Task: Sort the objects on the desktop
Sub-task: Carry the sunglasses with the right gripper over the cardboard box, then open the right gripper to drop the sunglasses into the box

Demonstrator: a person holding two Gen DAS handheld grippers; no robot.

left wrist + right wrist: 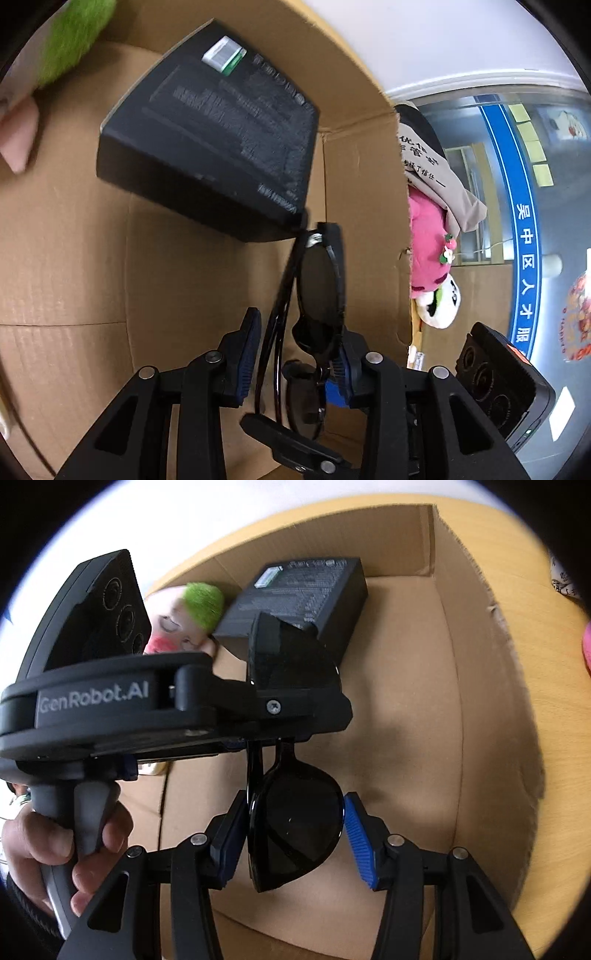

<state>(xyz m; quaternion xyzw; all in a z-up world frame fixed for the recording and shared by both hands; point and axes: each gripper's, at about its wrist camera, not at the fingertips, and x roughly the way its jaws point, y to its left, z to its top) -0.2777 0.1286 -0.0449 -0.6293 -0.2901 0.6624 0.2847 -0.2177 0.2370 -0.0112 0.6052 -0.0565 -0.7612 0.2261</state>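
Black sunglasses [318,284] hang between the blue-padded fingers of my left gripper [295,354] over the inside of a cardboard box [74,258]. The jaws stand apart around the frame; I cannot tell how firmly they grip it. In the right wrist view the sunglasses [295,827] hang from the left gripper's body [110,701], and one lens sits between the open fingers of my right gripper [295,834]. The left pad touches the frame; the right pad stands just off it. A black carton [210,144] lies in the box beyond the glasses; it also shows in the right wrist view [295,590].
A plush toy with green hair [203,603] lies in the box's far corner beside the black carton. Outside the box wall [369,184] sit a pink plush [428,236], a panda toy [441,304] and a beige printed bag [432,158]. The box stands on a wooden tabletop [535,609].
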